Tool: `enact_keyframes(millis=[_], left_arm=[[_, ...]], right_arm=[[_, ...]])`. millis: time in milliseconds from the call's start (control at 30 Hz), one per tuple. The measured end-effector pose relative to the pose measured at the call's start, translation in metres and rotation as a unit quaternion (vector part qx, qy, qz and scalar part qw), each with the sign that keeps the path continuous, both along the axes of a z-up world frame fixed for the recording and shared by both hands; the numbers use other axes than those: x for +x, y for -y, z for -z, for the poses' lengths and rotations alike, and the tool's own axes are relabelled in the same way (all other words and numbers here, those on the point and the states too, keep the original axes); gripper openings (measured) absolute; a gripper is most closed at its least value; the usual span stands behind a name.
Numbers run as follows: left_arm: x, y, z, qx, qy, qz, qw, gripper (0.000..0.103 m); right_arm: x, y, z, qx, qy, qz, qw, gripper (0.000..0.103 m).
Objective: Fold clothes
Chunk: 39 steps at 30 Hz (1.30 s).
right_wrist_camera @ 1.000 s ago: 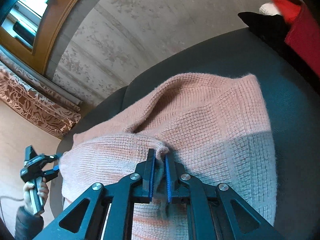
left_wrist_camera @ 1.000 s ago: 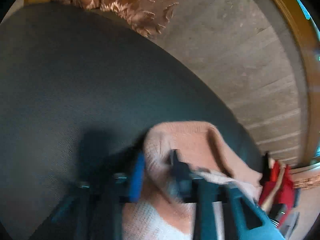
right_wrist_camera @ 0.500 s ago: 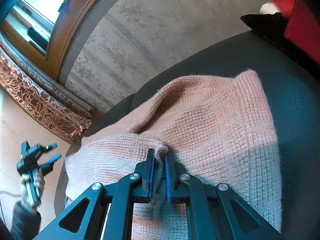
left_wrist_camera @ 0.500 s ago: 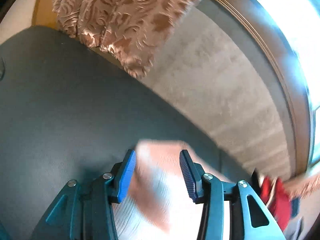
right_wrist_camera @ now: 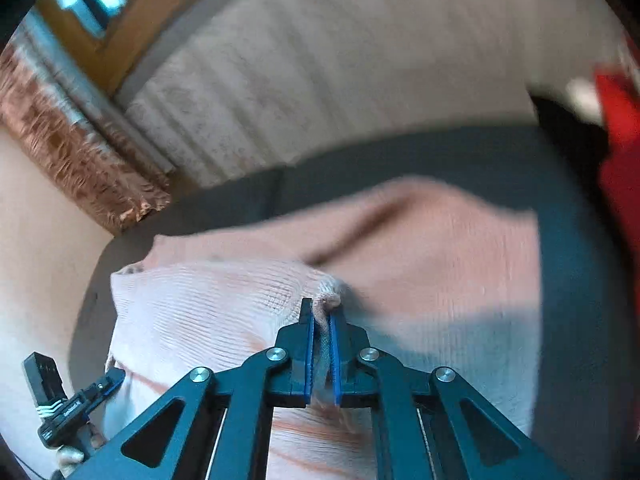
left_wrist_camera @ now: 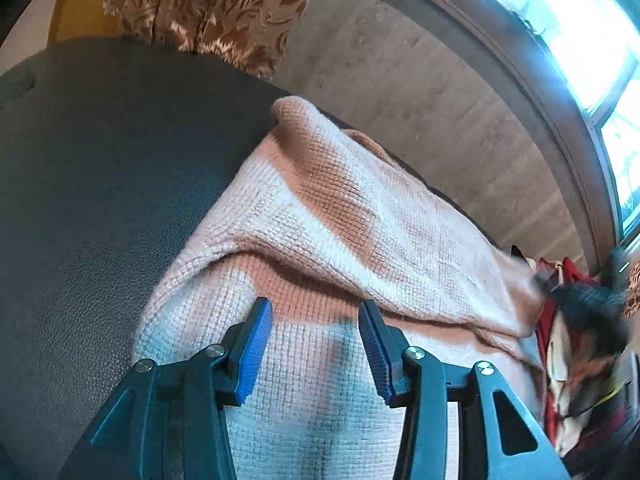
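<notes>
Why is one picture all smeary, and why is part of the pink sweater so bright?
The right wrist view is smeared by motion: the pink sweater and the wall look streaky, while the right tongs, pinching a fold, stay sharp. The left wrist view is crisper; window glare washes out the top corner, sunlight whitens bands of knit, and the open left tongs sit over a shaded patch.

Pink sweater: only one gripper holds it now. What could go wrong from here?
1. The right gripper pinches only a small bunch of the pink sweater; the knit might slip out or stretch.
2. The left gripper is open above the fabric, so the unheld side could sag and spoil the fold.
</notes>
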State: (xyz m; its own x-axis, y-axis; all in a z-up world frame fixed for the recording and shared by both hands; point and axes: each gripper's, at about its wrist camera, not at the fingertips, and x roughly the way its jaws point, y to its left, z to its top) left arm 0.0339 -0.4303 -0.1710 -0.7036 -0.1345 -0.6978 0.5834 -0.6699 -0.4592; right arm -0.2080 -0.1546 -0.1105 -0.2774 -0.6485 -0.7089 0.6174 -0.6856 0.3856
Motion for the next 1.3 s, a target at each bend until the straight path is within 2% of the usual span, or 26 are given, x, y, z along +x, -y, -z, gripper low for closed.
enact_keyframes(millis=[100,167,267,367,500,567,633,700,733,767,800,867,967,1100,1200,1300], left_arm=[[-0.001,-0.003,0.000,-0.014,0.002,0.002,0.9999,0.046],[0.001,-0.001,0.001,-0.005,-0.007,0.002,1.0000,0.046],[0.009,0.010,0.004,0.037,-0.038,-0.003,0.9986,0.046],[0.018,0.022,0.005,0.100,-0.071,-0.018,0.9922,0.046],[0.020,0.031,0.002,0.127,-0.091,-0.045,0.9867,0.047],[0.018,0.033,-0.002,0.129,-0.102,-0.050,0.9851,0.048],[0.015,0.035,-0.004,0.125,-0.111,-0.054,0.9844,0.048],[0.013,0.034,-0.001,0.124,-0.114,-0.068,0.9834,0.049],[0.014,0.034,0.001,0.129,-0.115,-0.072,0.9823,0.049],[0.014,0.035,0.004,0.134,-0.117,-0.076,0.9811,0.049],[0.015,0.035,0.007,0.139,-0.118,-0.080,0.9798,0.049],[0.015,0.032,0.006,0.127,-0.118,-0.077,0.9818,0.049],[0.019,0.027,0.007,0.085,-0.110,-0.059,0.9885,0.047],[0.023,0.028,0.009,0.078,-0.119,-0.054,0.9884,0.047],[0.024,0.033,0.013,0.082,-0.133,-0.053,0.9863,0.047],[0.028,0.032,0.013,0.083,-0.141,-0.053,0.9851,0.047]], right_arm=[[0.002,-0.008,-0.051,-0.040,-0.033,0.002,0.999,0.007],[-0.002,-0.017,-0.065,-0.050,-0.024,0.010,0.998,0.007],[-0.008,-0.022,-0.038,-0.014,0.012,0.029,0.999,0.007],[-0.013,-0.023,0.000,0.020,0.049,0.054,0.997,0.008],[-0.020,-0.036,0.033,0.040,0.068,0.097,0.992,0.011],[-0.020,-0.040,0.032,0.064,0.049,0.116,0.990,0.011],[-0.015,-0.041,0.016,0.079,-0.001,0.127,0.989,0.015],[-0.001,-0.028,-0.012,0.061,-0.057,0.089,0.992,0.019],[0.006,-0.015,-0.022,0.050,-0.068,0.057,0.995,0.028],[0.016,0.002,-0.032,0.036,-0.075,0.014,0.996,0.040],[0.027,0.025,-0.040,0.021,-0.076,-0.039,0.996,0.045],[0.045,0.067,-0.048,0.007,-0.067,-0.119,0.991,0.049],[0.071,0.148,-0.050,0.000,-0.045,-0.220,0.974,0.049],[0.097,0.245,-0.044,0.020,-0.030,-0.305,0.952,0.050],[0.114,0.295,-0.028,0.069,-0.038,-0.347,0.935,0.050],[0.133,0.336,-0.004,0.157,-0.070,-0.385,0.907,0.049]])
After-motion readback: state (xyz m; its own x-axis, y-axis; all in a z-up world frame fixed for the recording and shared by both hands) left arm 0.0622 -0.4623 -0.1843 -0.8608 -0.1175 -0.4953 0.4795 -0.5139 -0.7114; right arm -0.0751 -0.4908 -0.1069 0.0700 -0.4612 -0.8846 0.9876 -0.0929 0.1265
